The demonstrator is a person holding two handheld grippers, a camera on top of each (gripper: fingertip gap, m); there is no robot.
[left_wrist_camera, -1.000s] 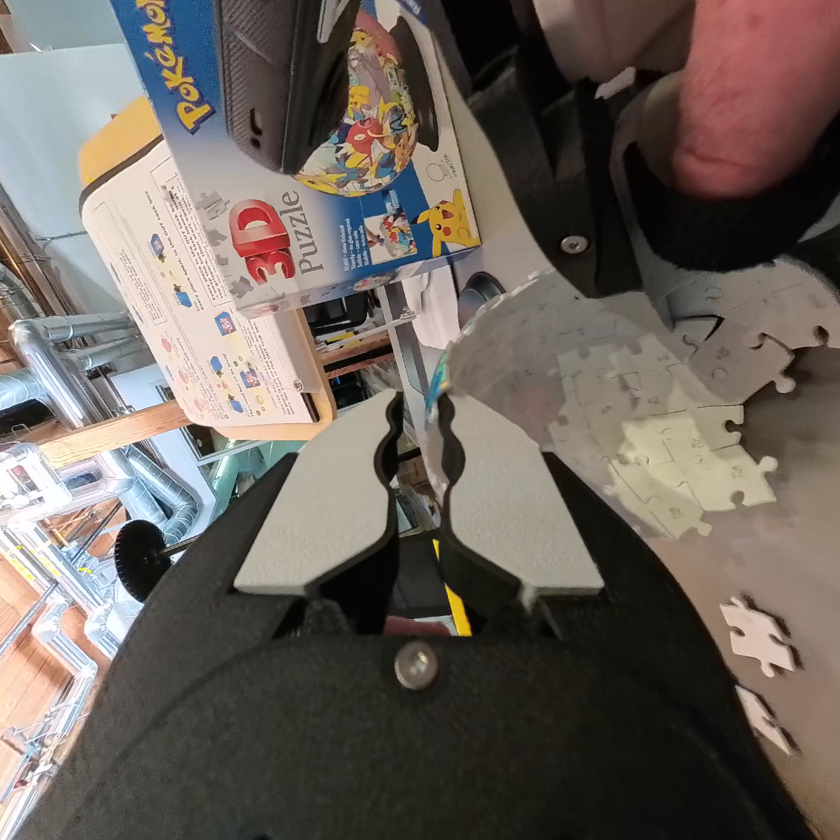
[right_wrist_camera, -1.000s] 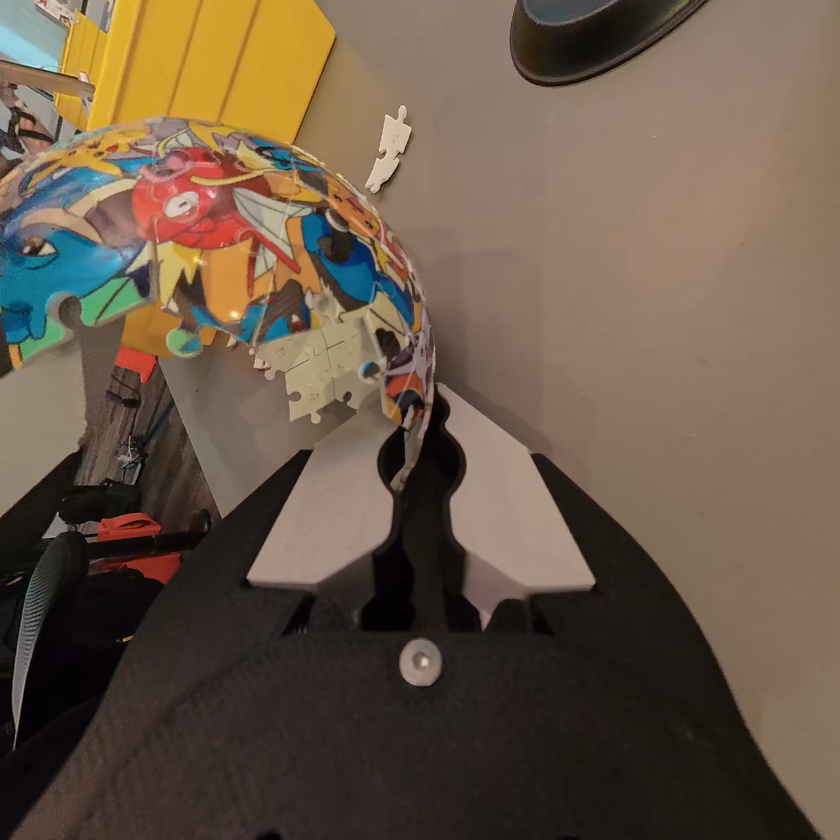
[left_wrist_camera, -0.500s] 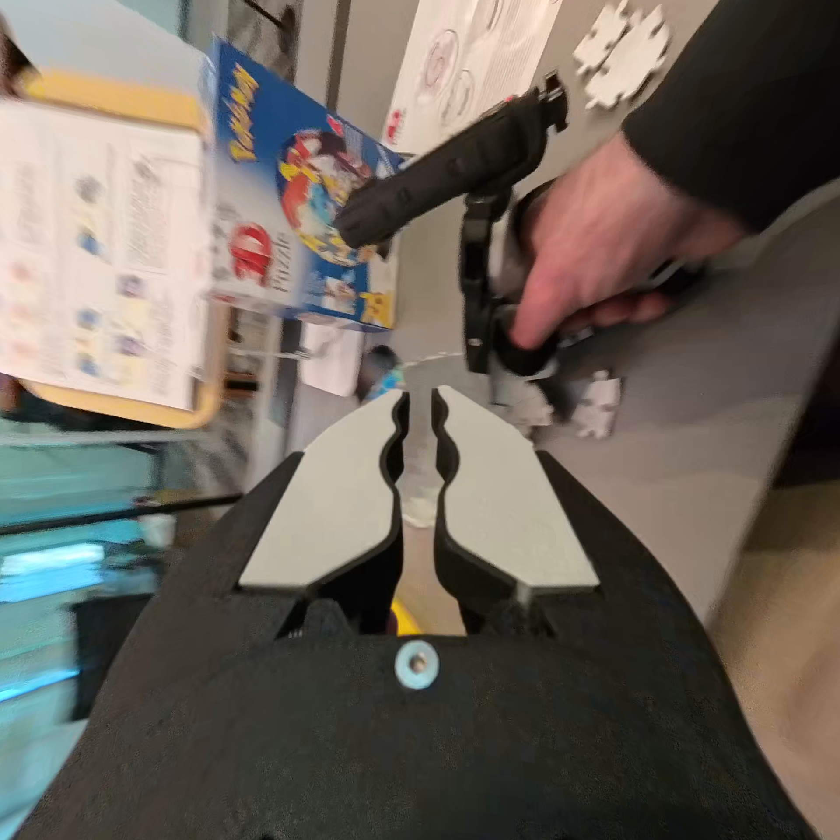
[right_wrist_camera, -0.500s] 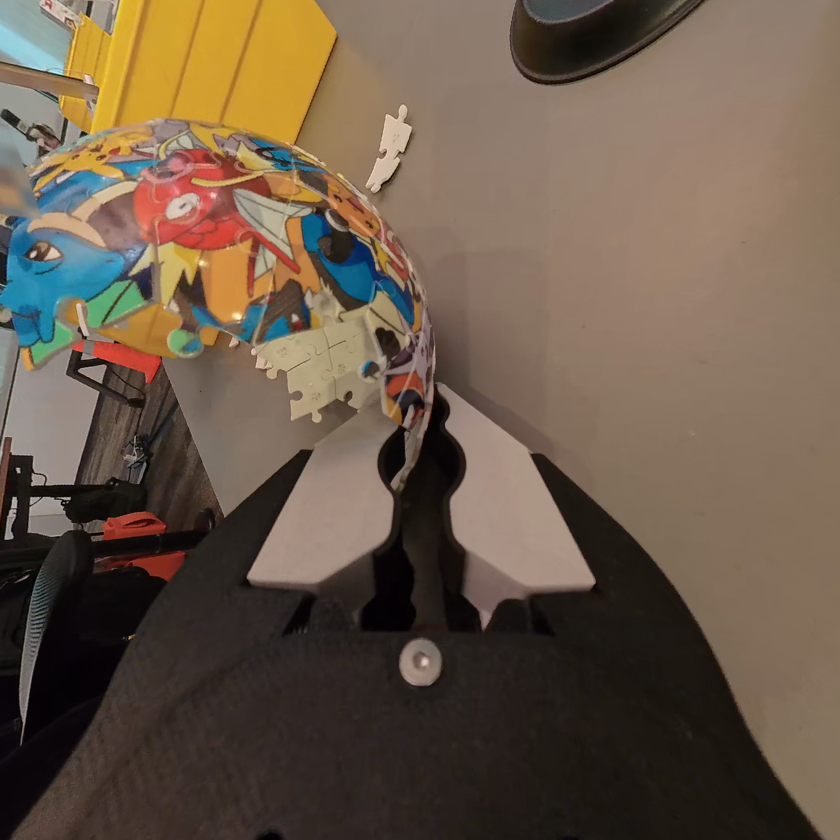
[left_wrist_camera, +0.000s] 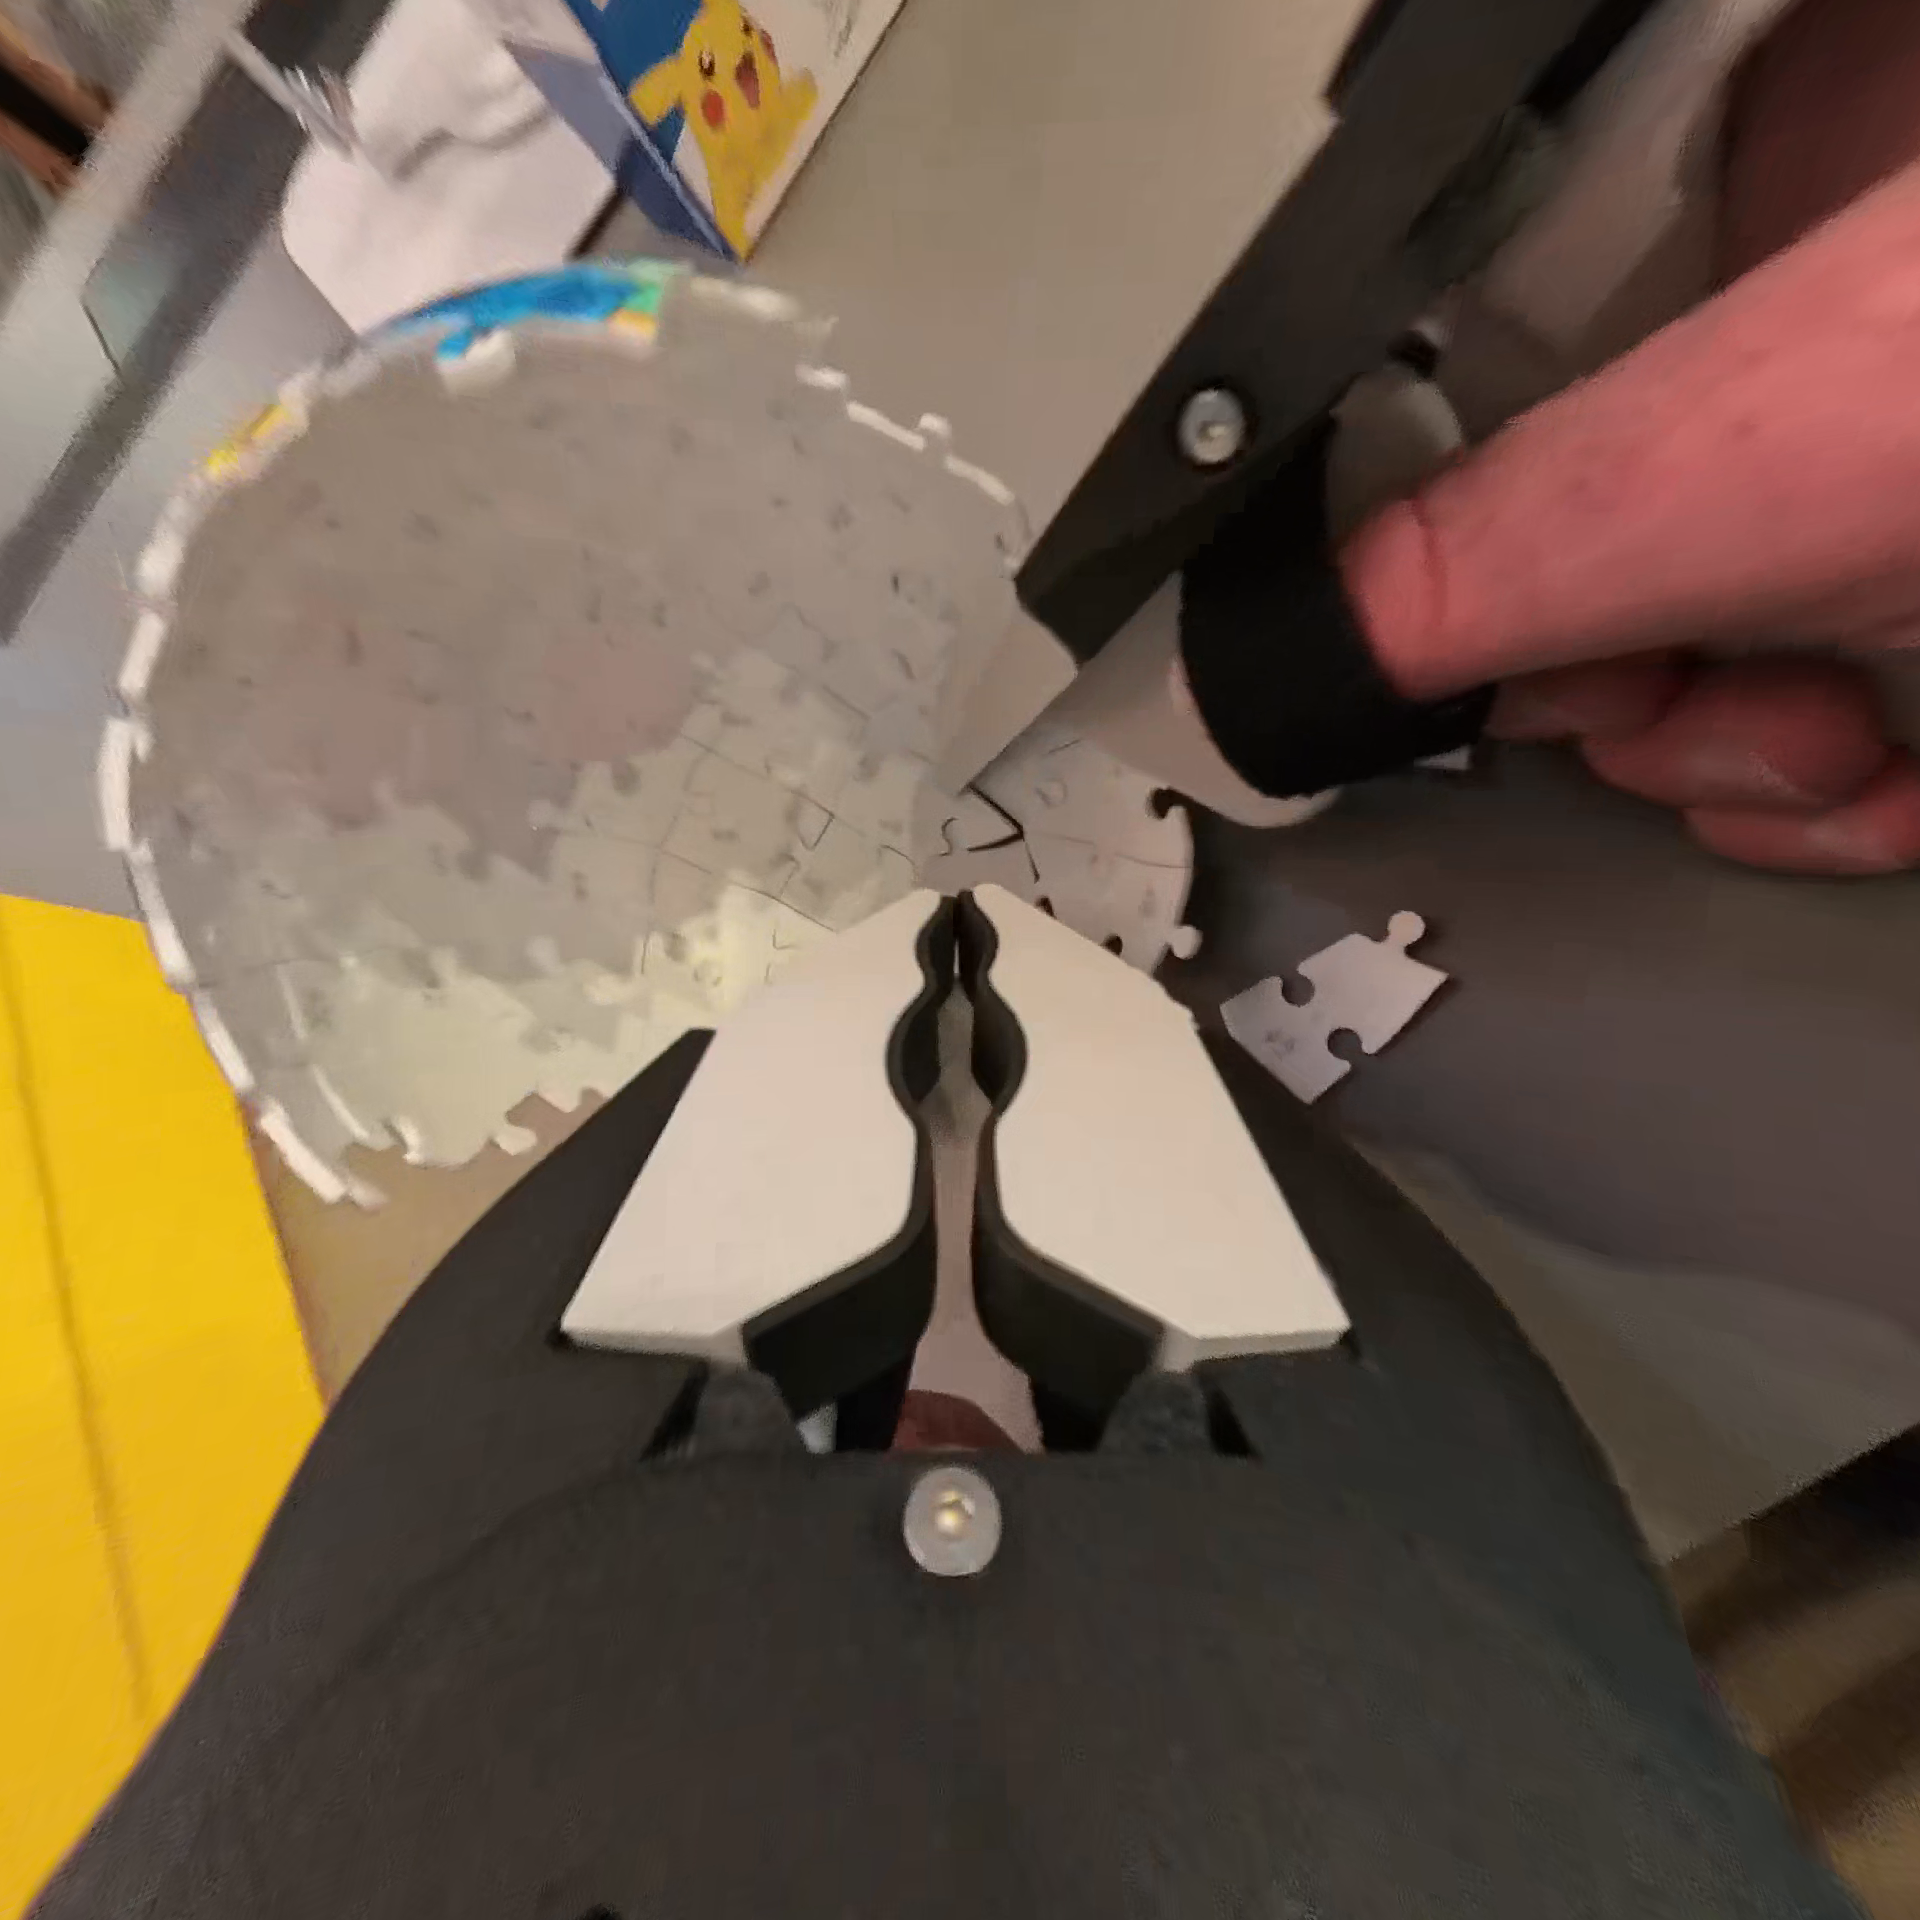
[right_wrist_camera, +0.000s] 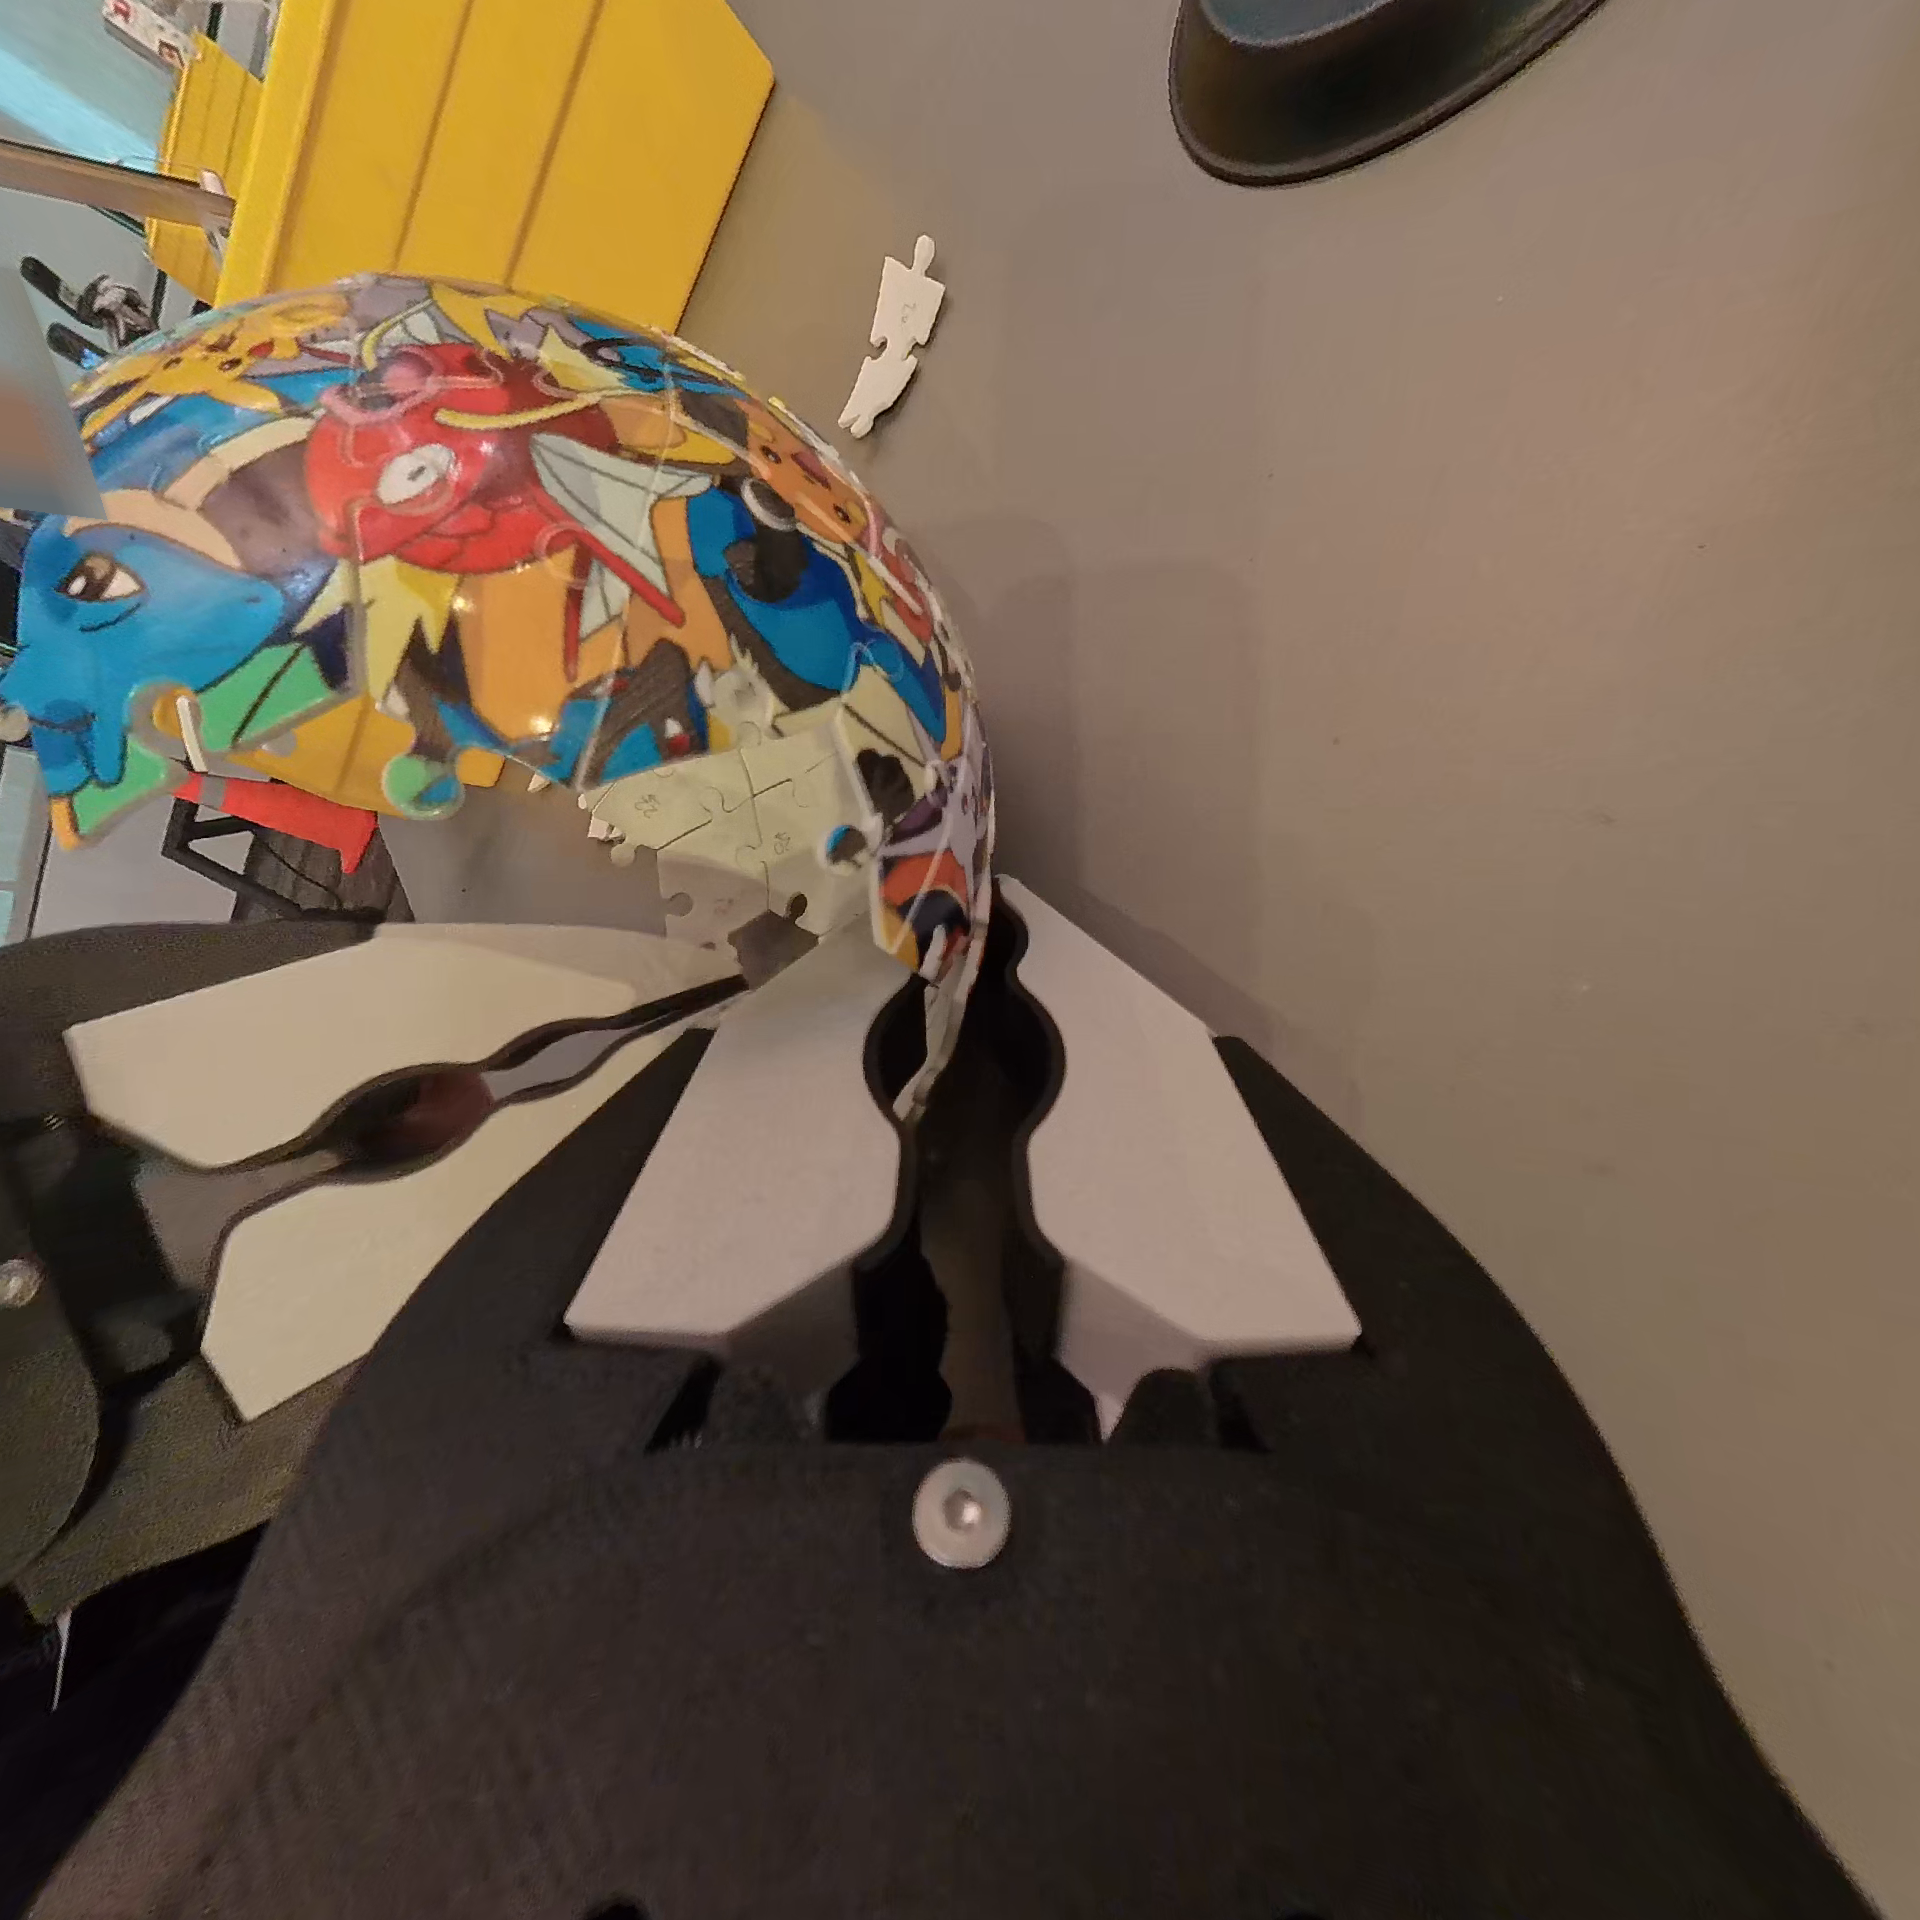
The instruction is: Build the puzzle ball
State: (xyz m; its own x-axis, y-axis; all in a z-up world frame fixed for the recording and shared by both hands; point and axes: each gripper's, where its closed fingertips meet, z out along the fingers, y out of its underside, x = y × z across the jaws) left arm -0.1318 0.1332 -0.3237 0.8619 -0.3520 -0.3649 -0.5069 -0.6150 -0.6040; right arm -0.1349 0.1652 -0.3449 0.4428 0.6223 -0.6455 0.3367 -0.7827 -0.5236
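Dim warm light, left-wrist motion blur

The bare grey tabletop (right_wrist_camera: pixel 1455 831) right of the colourful half-built puzzle dome (right_wrist_camera: pixel 499 540) gives open passage. One loose white puzzle piece (right_wrist_camera: pixel 899 332) and a black oval stand (right_wrist_camera: pixel 1351 94) lie farther ahead, the yellow box (right_wrist_camera: pixel 468 135) blocks the left.

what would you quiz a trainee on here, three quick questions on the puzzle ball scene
1. True or false: the right claw is shut on the puzzle ball's edge.
2. The loose piece beyond the ball lies: A on the grey table; B on a shelf; C inside the ball.
3. Fill in: the box behind the ball is coloured ___.

Key: 1 true; 2 A; 3 yellow.
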